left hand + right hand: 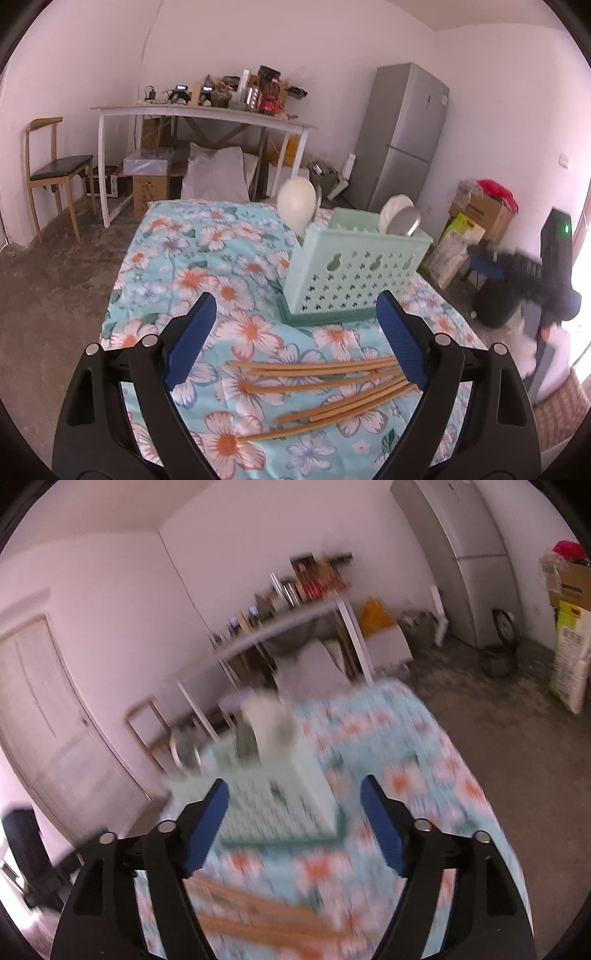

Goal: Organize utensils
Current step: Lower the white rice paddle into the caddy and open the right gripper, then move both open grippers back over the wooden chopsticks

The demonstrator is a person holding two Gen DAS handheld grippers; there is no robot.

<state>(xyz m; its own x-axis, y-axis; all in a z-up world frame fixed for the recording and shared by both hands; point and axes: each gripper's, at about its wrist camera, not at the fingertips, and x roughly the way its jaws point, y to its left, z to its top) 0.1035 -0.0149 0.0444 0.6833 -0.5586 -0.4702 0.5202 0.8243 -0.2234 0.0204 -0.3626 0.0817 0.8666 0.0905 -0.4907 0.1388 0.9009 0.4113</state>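
A mint green perforated utensil holder (351, 273) stands on a table under a floral cloth (177, 258). A white spoon (297, 205) and a white and a metal spoon (400, 219) stand in it. Several wooden chopsticks (325, 391) lie loose on the cloth in front of it. My left gripper (295, 306) is open and empty, above the chopsticks. In the blurred right wrist view, my right gripper (295, 794) is open and empty, in front of the holder (280, 797), with the chopsticks (258, 915) below it.
A white table (203, 114) loaded with clutter stands at the back wall, boxes and bags beneath it. A wooden chair (51, 173) is at the left, a grey fridge (406, 140) and cardboard boxes (476, 218) at the right. A door (55, 709) shows in the right wrist view.
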